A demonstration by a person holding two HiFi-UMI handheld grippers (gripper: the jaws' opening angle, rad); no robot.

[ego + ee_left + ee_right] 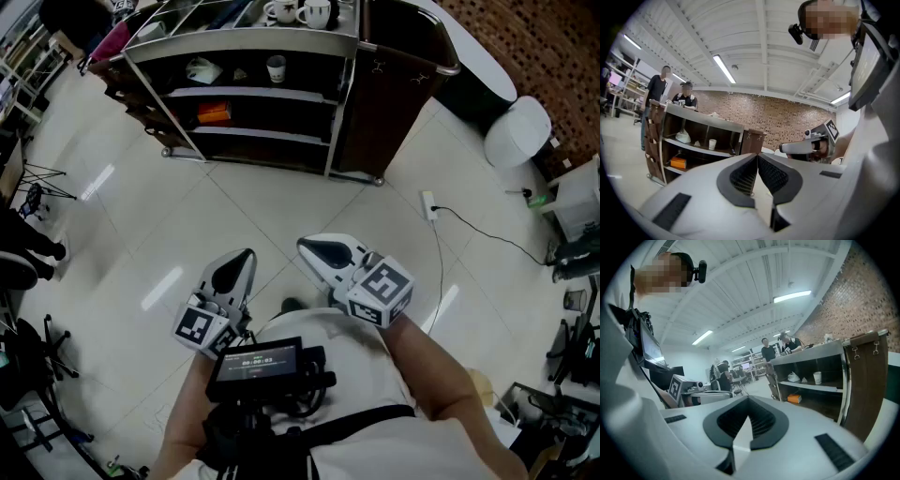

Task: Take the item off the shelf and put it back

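Left gripper and right gripper: jaws closed, nothing held, both well short of the shelf. Probable item: orange box, middle board, left end. Judged light, stiff, not fragile; pinch across its narrow sides.

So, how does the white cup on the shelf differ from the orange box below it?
The cup is white and stands upright; the orange box lies flat. The cup sits one board above the orange box, further right in the head view. Both rest in the dark shelf unit.
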